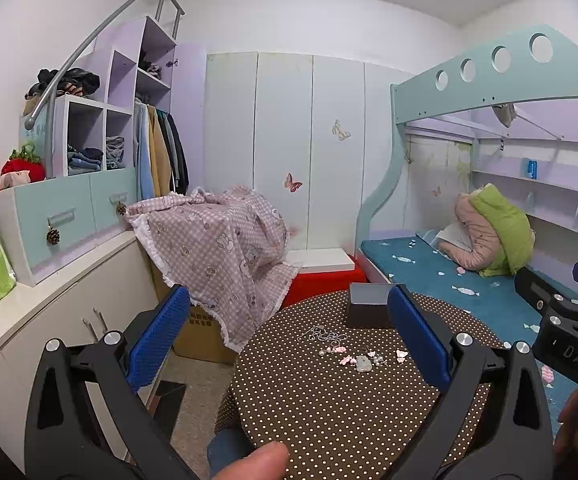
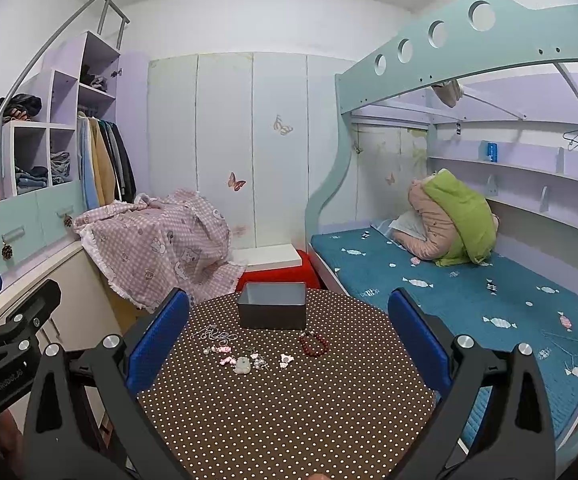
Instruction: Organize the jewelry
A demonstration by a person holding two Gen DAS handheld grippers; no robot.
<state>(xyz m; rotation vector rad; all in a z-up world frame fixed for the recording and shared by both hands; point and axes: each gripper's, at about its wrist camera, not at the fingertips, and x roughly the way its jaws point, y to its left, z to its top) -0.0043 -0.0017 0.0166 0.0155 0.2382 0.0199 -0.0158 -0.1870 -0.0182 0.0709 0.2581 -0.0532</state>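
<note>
On the dotted worktop [image 2: 289,420], at 12 o'clock from us, the small jewelry [image 2: 245,354] lies before the grey box [image 2: 272,312]. Both our left hand-held gripper [image 1: 289,332] and right hand-held gripper [image 2: 289,332] are wide open, holding nothing. The thin silver chain [image 2: 215,335] looks light and floppy; we should pinch its bunched middle softly.

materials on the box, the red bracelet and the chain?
Box: dark grey, matte, flat sharp-edged walls, open top; looks like card or thin plastic, cannot tell which.
Red bracelet: ring of dark red round beads, dull sheen; wood or stone, unclear.
Chain: fine silvery links in a loose tangle, glinting; likely metal.
All lie on the dotted tablecloth.
</note>
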